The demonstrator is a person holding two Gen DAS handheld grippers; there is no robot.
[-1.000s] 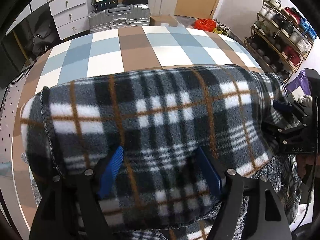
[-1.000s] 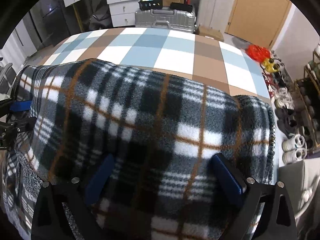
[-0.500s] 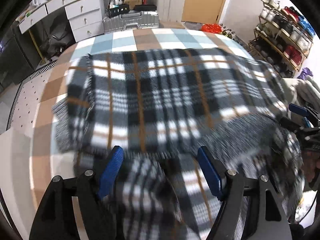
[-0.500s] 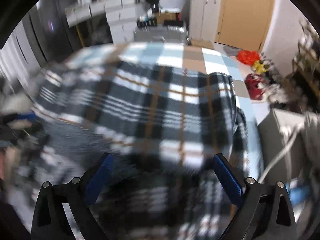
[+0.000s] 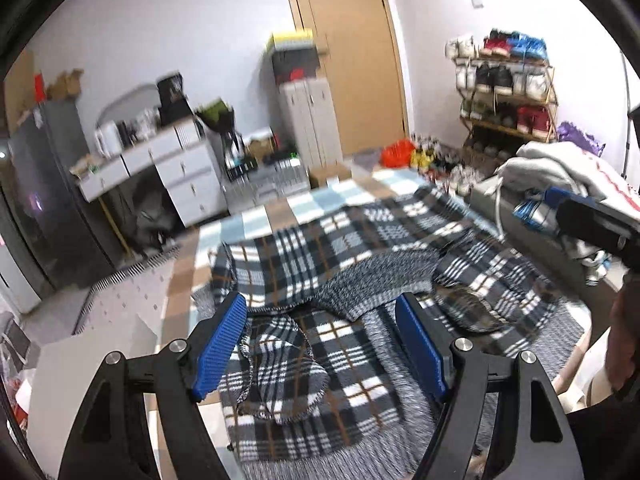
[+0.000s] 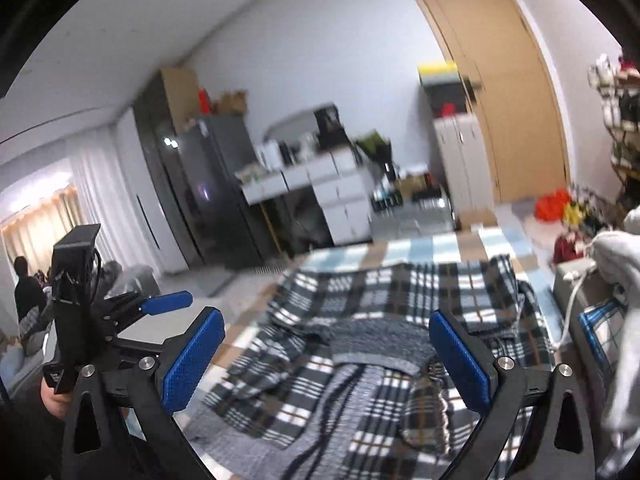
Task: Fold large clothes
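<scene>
Holding both grippers above the garment, you had the left gripper (image 5: 320, 344) and right gripper (image 6: 326, 360) spread, jaws gripping nothing. The plaid garment (image 5: 360, 264) lay rumpled on the checked table (image 5: 256, 216), shoe rack (image 5: 508, 92) beyond.

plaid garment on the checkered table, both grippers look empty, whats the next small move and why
Probably bring the left gripper down to the near hem of the plaid garment and pinch it. Both it and the right gripper hang open above the cloth, holding nothing, and the garment lies rumpled on the checkered table, with its grey inner side turned up mid-cloth, so the fold needs redoing.
</scene>
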